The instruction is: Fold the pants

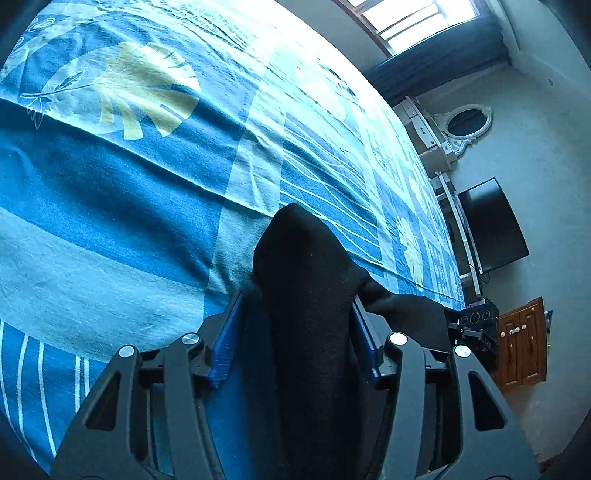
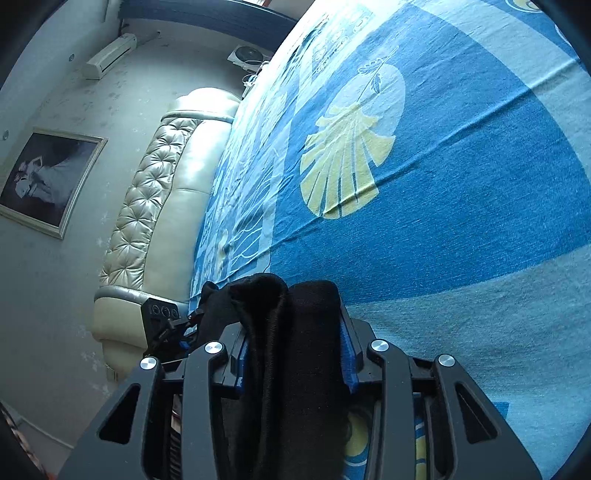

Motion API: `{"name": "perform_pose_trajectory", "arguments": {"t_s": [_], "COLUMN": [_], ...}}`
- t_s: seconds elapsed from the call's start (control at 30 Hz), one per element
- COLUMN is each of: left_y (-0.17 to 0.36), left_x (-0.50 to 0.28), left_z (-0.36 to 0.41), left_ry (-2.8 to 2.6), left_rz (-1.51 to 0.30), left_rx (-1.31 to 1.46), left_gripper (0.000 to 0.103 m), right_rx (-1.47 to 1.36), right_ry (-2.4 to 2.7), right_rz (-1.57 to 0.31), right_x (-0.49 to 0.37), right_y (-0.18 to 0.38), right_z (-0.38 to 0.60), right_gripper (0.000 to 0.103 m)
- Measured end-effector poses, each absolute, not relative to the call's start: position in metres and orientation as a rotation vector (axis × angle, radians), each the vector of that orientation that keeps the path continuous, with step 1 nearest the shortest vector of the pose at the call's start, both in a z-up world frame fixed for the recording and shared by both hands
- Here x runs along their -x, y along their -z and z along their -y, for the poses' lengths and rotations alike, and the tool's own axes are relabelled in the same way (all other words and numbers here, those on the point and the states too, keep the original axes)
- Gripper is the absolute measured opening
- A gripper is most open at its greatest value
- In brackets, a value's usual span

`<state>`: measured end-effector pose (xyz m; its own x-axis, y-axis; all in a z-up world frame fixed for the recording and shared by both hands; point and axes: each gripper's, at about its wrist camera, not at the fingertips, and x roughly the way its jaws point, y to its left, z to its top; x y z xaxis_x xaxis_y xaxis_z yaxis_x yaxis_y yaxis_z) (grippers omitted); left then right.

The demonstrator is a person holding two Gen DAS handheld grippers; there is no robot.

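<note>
Both hand-held grippers, left (image 1: pixel 303 314) and right (image 2: pixel 291 332), are clamped on black pants (image 1: pixel 306 295), bunched between their fingers above the bed (image 1: pixel 129 221).

— What fills most of both views?

— A bed under a blue woven bedspread (image 1: pixel 110 206) with pale bands, white lines and yellow leaf prints.

— And at its head?

— A cream tufted leather headboard (image 2: pixel 147 206), against a grey-white wall with a framed dark picture (image 2: pixel 48 181) and a white wall-mounted air conditioner (image 2: pixel 110 55).

— The other side?

— A bright window (image 1: pixel 417 18) above a dark blue curtain (image 1: pixel 436 62), an oval white-framed mirror (image 1: pixel 466 122), a black flat screen (image 1: pixel 493 225), and a brown wooden cabinet (image 1: pixel 521 343).
</note>
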<state>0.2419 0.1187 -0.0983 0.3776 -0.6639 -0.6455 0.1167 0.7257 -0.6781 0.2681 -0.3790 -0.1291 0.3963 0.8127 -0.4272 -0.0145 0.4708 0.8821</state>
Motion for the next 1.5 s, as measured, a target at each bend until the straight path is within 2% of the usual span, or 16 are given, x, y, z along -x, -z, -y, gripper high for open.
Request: {"name": "perform_pose_trajectory", "arguments": {"t_s": [0.13, 0.33, 0.37, 0.43, 0.6, 0.7, 0.77, 0.83, 0.9, 1.0, 1.07, 1.1, 1.13, 1.17, 1.23, 1.5], "left_y": [0.094, 0.095, 0.095, 0.098, 0.107, 0.104, 0.102, 0.094, 0.089, 0.088, 0.088, 0.088, 0.087, 0.086, 0.085, 0.094], "left_x": [-0.213, -0.163, -0.157, -0.152, -0.159, -0.156, -0.150, -0.140, -0.131, -0.114, -0.102, -0.098, -0.094, -0.092, -0.089, -0.085], "left_z": [-0.129, -0.133, -0.130, -0.121, -0.115, -0.117, -0.119, -0.122, -0.122, -0.117, -0.112, -0.107, -0.101, -0.096, -0.092, -0.098], "left_ry": [0.579, 0.572, 0.562, 0.551, 0.546, 0.556, 0.573, 0.605, 0.621, 0.619, 0.597, 0.578, 0.551, 0.534, 0.556, 0.575], "left_rz": [-1.067, -1.059, -1.054, -1.076, -1.074, -1.053, -1.043, -1.030, -1.031, -1.055, -1.058, -1.060, -1.060, -1.054, -1.036, -1.024], "left_rx": [0.640, 0.698, 0.683, 0.642, 0.636, 0.613, 0.623, 0.657, 0.664, 0.635, 0.601, 0.559, 0.500, 0.443, 0.431, 0.491], "left_gripper": [0.077, 0.079, 0.077, 0.035, 0.033, 0.040, 0.054, 0.076, 0.084, 0.084, 0.084, 0.080, 0.068, 0.065, 0.051, 0.050], "right_rx": [-0.944, -0.903, -0.876, -0.840, -0.879, -0.889, -0.912, -0.931, -0.952, -0.923, -0.870, -0.832, -0.786, -0.754, -0.780, -0.816], "right_ry": [-0.663, -0.687, -0.670, -0.647, -0.656, -0.652, -0.652, -0.659, -0.671, -0.684, -0.688, -0.682, -0.665, -0.647, -0.651, -0.678], "right_rz": [-1.040, -1.049, -1.054, -1.073, -1.062, -1.057, -1.047, -1.038, -1.040, -1.048, -1.061, -1.062, -1.064, -1.074, -1.081, -1.077], "right_x": [-0.244, -0.202, -0.198, -0.197, -0.199, -0.198, -0.196, -0.192, -0.189, -0.181, -0.173, -0.170, -0.167, -0.167, -0.168, -0.170], "right_y": [0.120, 0.120, 0.121, 0.126, 0.134, 0.135, 0.137, 0.135, 0.134, 0.128, 0.125, 0.124, 0.123, 0.124, 0.129, 0.137], "right_z": [0.382, 0.370, 0.367, 0.364, 0.369, 0.370, 0.371, 0.371, 0.373, 0.367, 0.360, 0.356, 0.353, 0.352, 0.355, 0.363], "right_gripper": [0.060, 0.062, 0.055, 0.042, 0.036, 0.036, 0.037, 0.042, 0.052, 0.062, 0.063, 0.062, 0.059, 0.051, 0.044, 0.041]}}
